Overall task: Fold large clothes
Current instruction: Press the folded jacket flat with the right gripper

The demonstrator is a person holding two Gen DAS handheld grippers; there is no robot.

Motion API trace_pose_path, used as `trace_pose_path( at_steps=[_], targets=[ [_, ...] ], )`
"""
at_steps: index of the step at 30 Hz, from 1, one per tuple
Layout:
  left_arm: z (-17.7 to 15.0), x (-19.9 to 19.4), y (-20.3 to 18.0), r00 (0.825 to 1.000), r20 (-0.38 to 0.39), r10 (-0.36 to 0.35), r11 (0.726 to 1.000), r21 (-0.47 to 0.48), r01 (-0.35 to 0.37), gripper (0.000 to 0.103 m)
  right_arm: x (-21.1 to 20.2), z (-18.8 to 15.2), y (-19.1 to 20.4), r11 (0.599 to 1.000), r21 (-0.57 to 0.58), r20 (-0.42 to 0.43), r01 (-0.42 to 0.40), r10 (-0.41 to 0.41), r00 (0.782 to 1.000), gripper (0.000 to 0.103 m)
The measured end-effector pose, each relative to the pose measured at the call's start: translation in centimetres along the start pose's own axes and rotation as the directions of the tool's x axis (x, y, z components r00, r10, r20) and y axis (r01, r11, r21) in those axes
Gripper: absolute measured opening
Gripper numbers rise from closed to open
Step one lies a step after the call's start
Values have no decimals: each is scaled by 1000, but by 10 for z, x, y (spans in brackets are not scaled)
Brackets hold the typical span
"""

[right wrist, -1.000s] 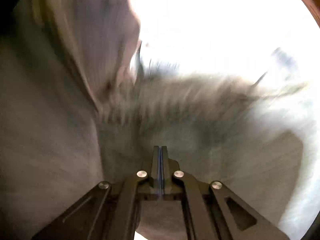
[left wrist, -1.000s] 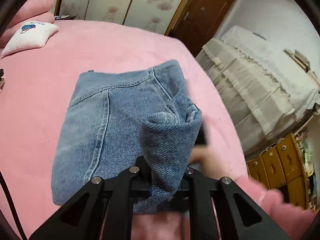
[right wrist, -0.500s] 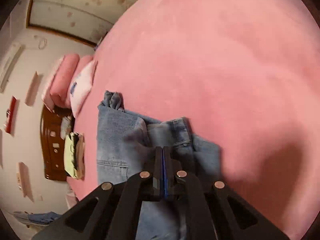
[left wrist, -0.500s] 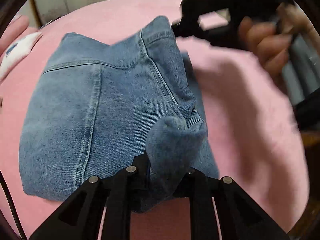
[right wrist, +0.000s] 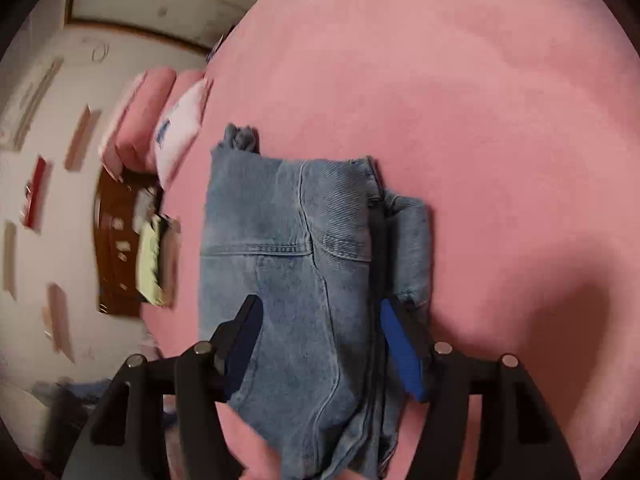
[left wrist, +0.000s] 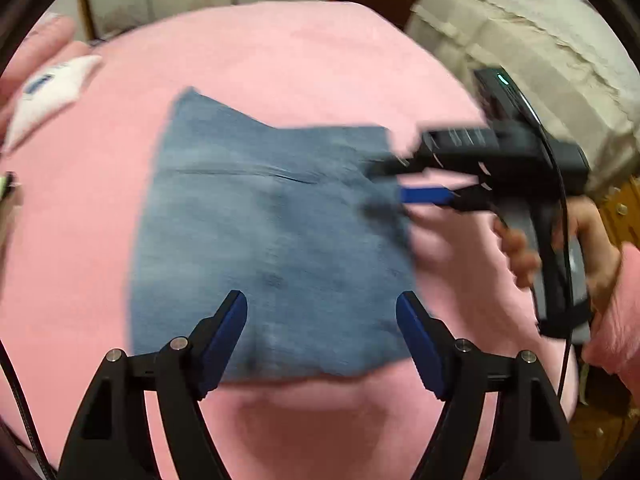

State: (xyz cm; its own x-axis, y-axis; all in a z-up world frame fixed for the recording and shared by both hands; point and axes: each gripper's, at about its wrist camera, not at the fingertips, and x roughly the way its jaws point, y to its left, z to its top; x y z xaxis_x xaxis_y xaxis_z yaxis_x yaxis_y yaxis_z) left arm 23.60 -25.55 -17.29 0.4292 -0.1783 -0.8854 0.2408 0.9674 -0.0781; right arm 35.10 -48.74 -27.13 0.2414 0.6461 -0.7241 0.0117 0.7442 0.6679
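A: Looking down the left gripper (left wrist: 322,312), we see its fingers (left wrist: 224,340) opening, set apart over the near edge of the jeans (left wrist: 272,240), with nothing pinched between them.

B: Same on our right gripper (right wrist: 320,320). Its fingers (right wrist: 400,352) are opening too, standing astride the denim without pressing it. From the left view the right gripper (left wrist: 404,178) sits at the right edge of the bundle, one blue pad showing, a hand (left wrist: 560,248) behind it.

A: So where do the jeans lie?

B: Folded into a compact rectangle on the pink bed (left wrist: 280,52), roughly mid-bed, with a white pillow (left wrist: 48,92) well apart at the far left. On the right view one side of the bundle bulges out in a loose roll (right wrist: 412,240).

A: We judge denim like this to be heavy for cloth, thick and fairly stiff at the seams, yet limp across the panels. It should not slip on the plush bed, and it is hardly fragile.

B: Agreed. Stacked layers will want to slide over each other, so we would take hold at the folded edges, pinching through all layers near a seam or hem rather than the top sheet alone.

A: And that loose roll on the side?

B: We would grip its outer edge and tuck it flat, if another fold is still wanted. The left view is blurred, so finer creases we cannot tell.
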Motion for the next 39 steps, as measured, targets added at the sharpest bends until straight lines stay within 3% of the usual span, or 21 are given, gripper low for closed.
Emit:
trace_pose_path(
  at_steps=[1, 3, 4, 5, 8, 11, 15, 18, 19, 20, 22, 24, 26, 28, 30, 34, 37, 39],
  targets=[
    [4, 0, 10, 999, 3, 45, 999, -4, -45, 76, 8, 1, 7, 999, -23, 14, 37, -37, 999, 60],
    [10, -1, 33, 989, 15, 144, 989, -23, -143, 76, 15, 1, 18, 993, -68, 33, 98, -96, 995, 32],
    [19, 2, 46, 985, 13, 171, 985, -37, -171, 76, 18, -1, 22, 985, -88, 35, 151, -148, 988, 11],
    [23, 2, 56, 983, 4, 186, 981, -49, -186, 76, 19, -3, 22, 974, -98, 46, 202, -199, 979, 9],
    [33, 2, 85, 982, -23, 189, 977, -96, -191, 76, 8, -15, 22, 969, -113, 97, 219, -209, 973, 5],
    [35, 4, 118, 982, -47, 184, 973, -132, -189, 76, -1, -30, 14, 957, -55, 123, 285, -277, 953, 4],
    [40, 21, 135, 978, -96, 183, 973, -125, -195, 75, -1, -41, 18, 909, -49, 165, 415, -402, 900, 10],
    [55, 42, 122, 983, -78, 168, 980, -96, -175, 75, -24, -48, 45, 858, -67, 327, 509, -463, 824, 14],
    [62, 45, 120, 984, -73, 160, 981, -94, -167, 75, -34, -51, 58, 851, -84, 397, 518, -448, 801, 14],
    [72, 50, 125, 988, -68, 138, 984, -102, -144, 75, -40, -52, 69, 855, -107, 444, 507, -415, 794, 14],
    [87, 58, 123, 995, -70, 72, 989, -121, -80, 75, -39, -48, 81, 879, -155, 445, 450, -345, 827, 14],
    [104, 75, 126, 996, -88, 14, 987, -160, -28, 73, -22, -38, 90, 910, -200, 367, 364, -275, 889, 14],
    [117, 96, 130, 993, -117, -28, 979, -201, 4, 48, -6, -31, 95, 919, -207, 320, 336, -261, 911, 13],
    [123, 115, 133, 988, -152, -39, 974, -225, 3, 36, 20, -25, 101, 938, -208, 264, 278, -220, 939, 4],
    [128, 128, 136, 992, -124, -4, 977, -211, -23, 32, 48, -22, 111, 955, -197, 214, 220, -177, 961, 3],
    [131, 148, 139, 993, -114, -4, 981, -193, -18, 33, 90, -9, 111, 960, -175, 191, 219, -185, 964, 3],
    [127, 163, 130, 995, -88, 51, 994, -89, -59, 35, 107, 4, 98, 955, -149, 224, 257, -220, 949, 0],
    [124, 168, 123, 994, -62, 88, 995, -49, -91, 35, 110, 10, 90, 962, -141, 244, 233, -194, 950, 0]
  ],
)
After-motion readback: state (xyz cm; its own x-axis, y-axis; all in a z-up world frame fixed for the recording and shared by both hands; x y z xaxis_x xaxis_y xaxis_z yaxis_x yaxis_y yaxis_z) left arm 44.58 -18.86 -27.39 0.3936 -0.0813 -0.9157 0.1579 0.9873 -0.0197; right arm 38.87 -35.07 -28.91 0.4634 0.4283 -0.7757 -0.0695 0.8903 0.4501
